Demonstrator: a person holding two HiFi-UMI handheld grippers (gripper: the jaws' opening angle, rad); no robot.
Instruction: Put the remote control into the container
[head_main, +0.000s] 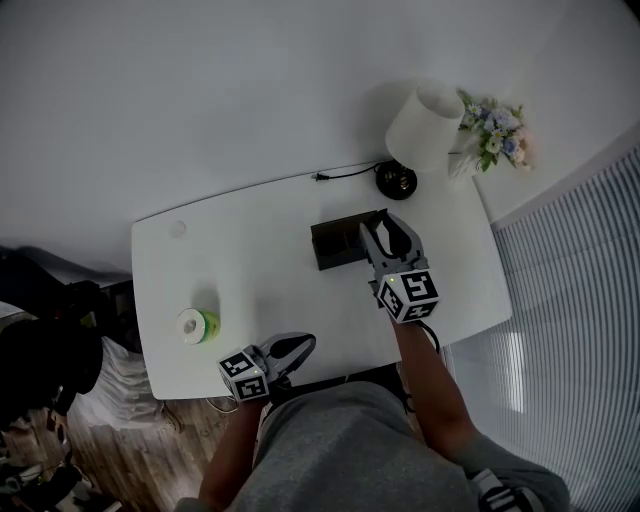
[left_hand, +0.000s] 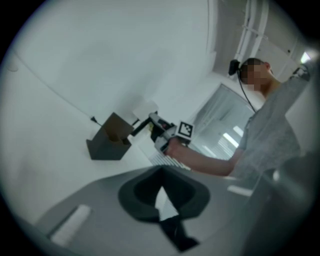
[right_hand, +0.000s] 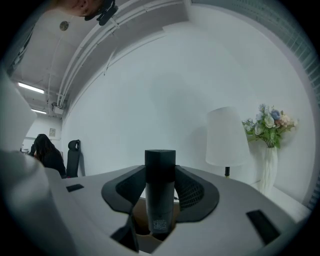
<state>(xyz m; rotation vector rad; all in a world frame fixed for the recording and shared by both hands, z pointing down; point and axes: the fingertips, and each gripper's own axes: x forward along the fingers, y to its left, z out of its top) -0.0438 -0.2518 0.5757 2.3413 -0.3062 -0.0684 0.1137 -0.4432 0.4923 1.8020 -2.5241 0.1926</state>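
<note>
The remote control (right_hand: 160, 182) was held upright between the jaws of the right gripper (head_main: 386, 238), which were closed on its sides. Its lower end was seen over the opening of the dark container (head_main: 335, 250), at 2 o'clock from the middle of the table (head_main: 250, 260). The left gripper (head_main: 298, 346), at 6 o'clock by the front edge, was fully closed, with nothing in it.

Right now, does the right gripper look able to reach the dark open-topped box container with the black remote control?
Probably yes. The right gripper holds the black remote control over the mouth of the dark open-topped container; nothing lies between them, and the left gripper sits aside.
</note>
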